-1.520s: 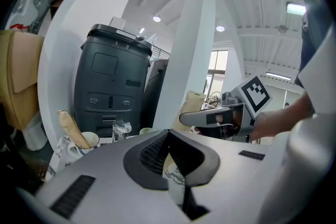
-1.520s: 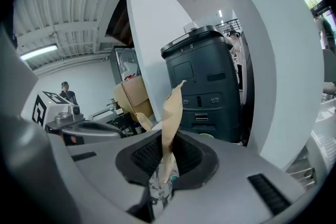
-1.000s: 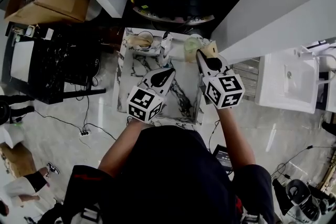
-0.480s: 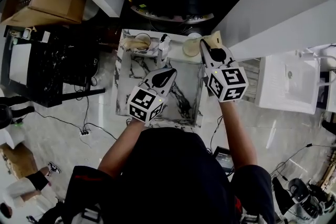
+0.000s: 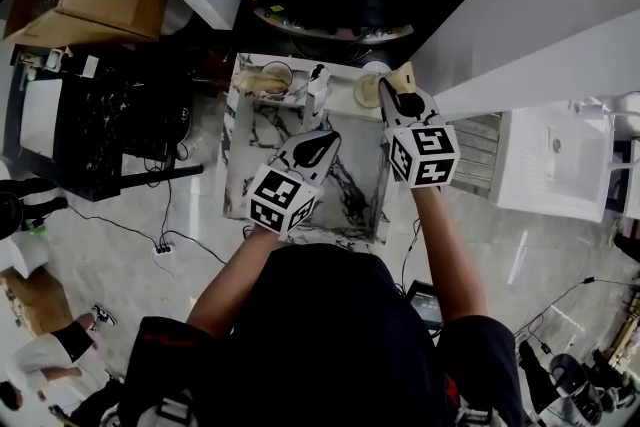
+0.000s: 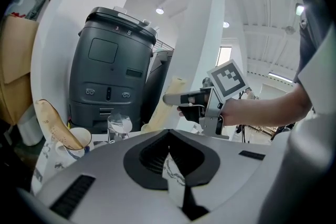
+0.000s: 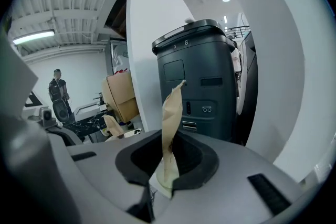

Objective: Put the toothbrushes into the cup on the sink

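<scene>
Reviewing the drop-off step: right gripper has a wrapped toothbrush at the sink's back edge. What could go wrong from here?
1. The right gripper pinches the tan paper-wrapped toothbrush low, most of it standing free above; it may swivel or slip.
2. The white cup already holds a leaning wrapped toothbrush, and a clear glass stands beside it; either could get knocked.

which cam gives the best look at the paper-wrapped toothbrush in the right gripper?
Right gripper view: the paper-wrapped toothbrush stands upright, close and nearly whole, clamped in the right gripper. Left gripper view shows it small, side-on, partly behind that gripper. Head view shows only its tan end past the gripper.
</scene>
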Tool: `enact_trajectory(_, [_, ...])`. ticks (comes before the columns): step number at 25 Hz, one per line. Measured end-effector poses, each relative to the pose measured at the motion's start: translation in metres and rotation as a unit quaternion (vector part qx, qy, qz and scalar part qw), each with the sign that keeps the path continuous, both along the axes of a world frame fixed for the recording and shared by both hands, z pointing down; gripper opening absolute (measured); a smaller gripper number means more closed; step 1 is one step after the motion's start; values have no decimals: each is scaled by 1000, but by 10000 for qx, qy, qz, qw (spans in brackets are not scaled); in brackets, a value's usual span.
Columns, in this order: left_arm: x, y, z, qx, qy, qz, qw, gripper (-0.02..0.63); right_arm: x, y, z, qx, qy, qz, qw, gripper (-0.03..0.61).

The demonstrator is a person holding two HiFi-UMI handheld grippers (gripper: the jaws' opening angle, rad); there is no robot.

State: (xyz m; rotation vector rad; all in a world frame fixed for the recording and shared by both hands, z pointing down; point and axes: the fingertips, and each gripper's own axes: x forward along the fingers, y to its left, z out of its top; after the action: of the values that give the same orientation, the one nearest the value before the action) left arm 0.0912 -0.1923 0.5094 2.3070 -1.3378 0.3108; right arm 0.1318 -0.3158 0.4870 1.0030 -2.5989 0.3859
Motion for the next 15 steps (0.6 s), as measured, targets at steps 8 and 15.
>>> enact_trajectory(8, [-5,1,4,-27,11,-113,9999,14,-2,2,33,-172,263,129,9994,62])
enact_trajectory(15, [-1,0,4,-46,11,-88,10000,14,-1,5,47,-485,241,131,9984,63])
